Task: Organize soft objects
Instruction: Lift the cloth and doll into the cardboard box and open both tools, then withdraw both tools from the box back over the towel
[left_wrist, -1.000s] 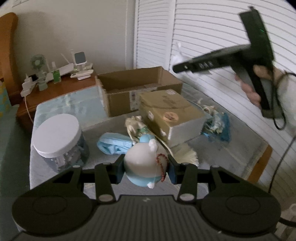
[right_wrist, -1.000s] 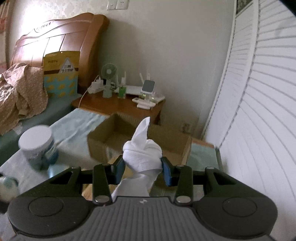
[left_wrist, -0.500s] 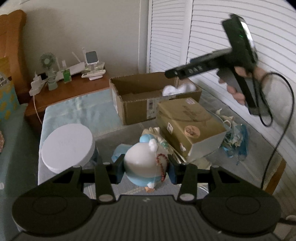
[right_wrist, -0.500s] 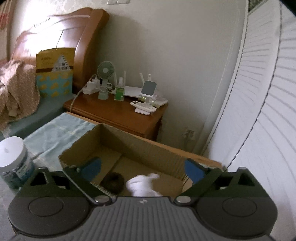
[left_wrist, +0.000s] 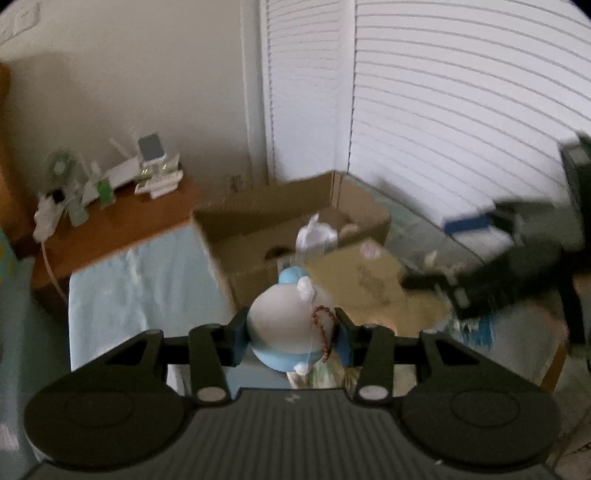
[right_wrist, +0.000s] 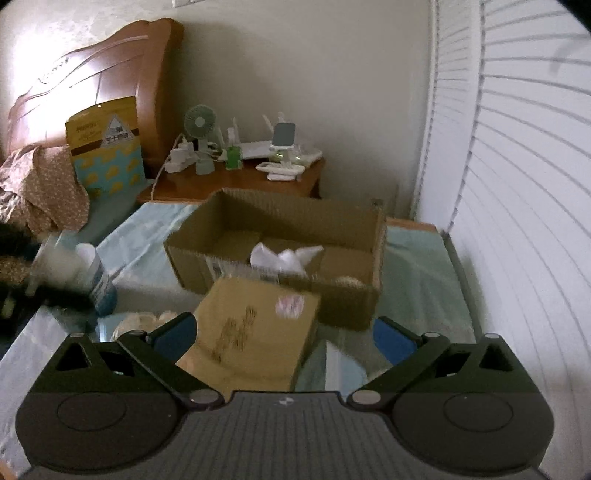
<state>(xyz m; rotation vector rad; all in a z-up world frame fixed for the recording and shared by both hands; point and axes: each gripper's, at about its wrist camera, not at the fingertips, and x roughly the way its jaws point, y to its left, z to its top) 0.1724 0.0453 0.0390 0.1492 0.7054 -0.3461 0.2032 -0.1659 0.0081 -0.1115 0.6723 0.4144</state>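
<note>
while clamped, plush toy (left_wrist: 291, 325) between left tongs (left_wrist: 291, 334)

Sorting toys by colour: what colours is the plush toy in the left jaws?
White with light blue, clearest in the left wrist view: plush toy.

The left gripper (left_wrist: 291, 332) has a dark grey body with fine ribs across the top and a small pale mark in the middle. At 8 and 4 o'clock sit two round black discs. Black angular link arms carry silver round screws, and the fingers (left_wrist: 239, 338) have blue pads. The right gripper (right_wrist: 284, 334) has the same build: ribbed grey body, two black discs, silver screws, blue pads (right_wrist: 393, 341).
</note>
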